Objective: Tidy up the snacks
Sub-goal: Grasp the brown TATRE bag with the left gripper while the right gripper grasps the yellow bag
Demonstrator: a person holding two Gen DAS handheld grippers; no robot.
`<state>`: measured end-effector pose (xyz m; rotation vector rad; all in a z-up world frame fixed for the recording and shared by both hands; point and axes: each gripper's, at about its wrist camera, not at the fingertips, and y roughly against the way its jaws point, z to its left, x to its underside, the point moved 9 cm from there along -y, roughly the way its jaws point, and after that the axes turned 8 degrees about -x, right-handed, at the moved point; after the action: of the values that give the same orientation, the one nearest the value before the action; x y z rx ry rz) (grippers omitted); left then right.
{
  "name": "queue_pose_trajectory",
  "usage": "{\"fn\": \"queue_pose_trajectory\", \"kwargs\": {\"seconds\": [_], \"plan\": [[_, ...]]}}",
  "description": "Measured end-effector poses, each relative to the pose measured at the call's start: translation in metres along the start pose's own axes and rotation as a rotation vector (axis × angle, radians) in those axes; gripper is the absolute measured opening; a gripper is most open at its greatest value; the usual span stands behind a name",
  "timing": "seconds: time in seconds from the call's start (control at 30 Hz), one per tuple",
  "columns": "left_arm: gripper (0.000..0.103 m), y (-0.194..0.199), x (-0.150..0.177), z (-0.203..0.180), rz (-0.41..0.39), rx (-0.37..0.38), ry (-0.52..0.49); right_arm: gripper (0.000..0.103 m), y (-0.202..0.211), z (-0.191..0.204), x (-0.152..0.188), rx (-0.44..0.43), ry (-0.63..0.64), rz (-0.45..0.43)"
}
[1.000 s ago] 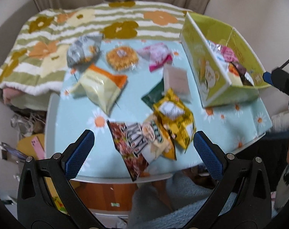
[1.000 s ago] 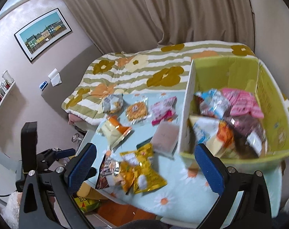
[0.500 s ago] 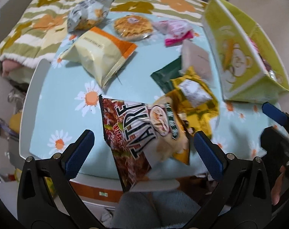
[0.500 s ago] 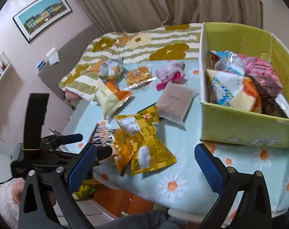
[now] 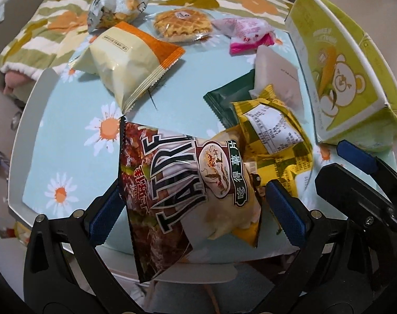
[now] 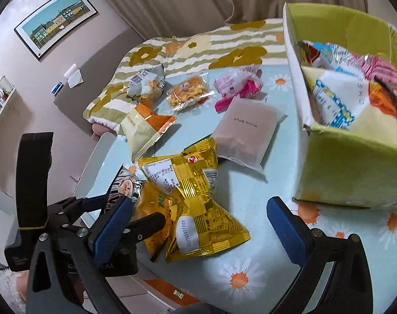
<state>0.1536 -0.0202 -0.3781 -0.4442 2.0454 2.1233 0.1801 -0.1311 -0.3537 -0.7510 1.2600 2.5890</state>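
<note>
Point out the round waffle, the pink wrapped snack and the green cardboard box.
round waffle (image 5: 182, 24), left wrist view, centre of the waffle under its clear wrapper.
pink wrapped snack (image 5: 246, 34), left wrist view, middle of the pale pink wrapper.
green cardboard box (image 6: 352, 167), right wrist view, bare outer front wall.

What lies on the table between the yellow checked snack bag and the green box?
In the right wrist view, only bare daisy-print tablecloth lies between the yellow checked bag and the green box.
</note>
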Motion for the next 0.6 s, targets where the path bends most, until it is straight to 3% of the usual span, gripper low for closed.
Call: {"fn": "queue_pose_trajectory", "kwargs": {"seconds": [0.2,0.27,0.43,0.6], "plan": [[0.089,-0.005,0.003,0.005,0.006,0.028,0.023,0.102,-0.01,-0.002,0.002,-0.013,0.022,0.038],[0.079,-0.005,0.003,0.007,-0.001,0.025,0.024,0.102,-0.012,-0.003,0.002,-0.002,0.036,0.048],[0.073,-0.003,0.003,0.015,0.01,0.065,0.061,0.094,-0.022,-0.002,0.004,-0.02,0.035,0.077],[0.071,0.004,0.002,0.025,-0.01,0.032,0.065,0.091,-0.03,0.0,0.005,-0.022,0.048,0.102]]}}
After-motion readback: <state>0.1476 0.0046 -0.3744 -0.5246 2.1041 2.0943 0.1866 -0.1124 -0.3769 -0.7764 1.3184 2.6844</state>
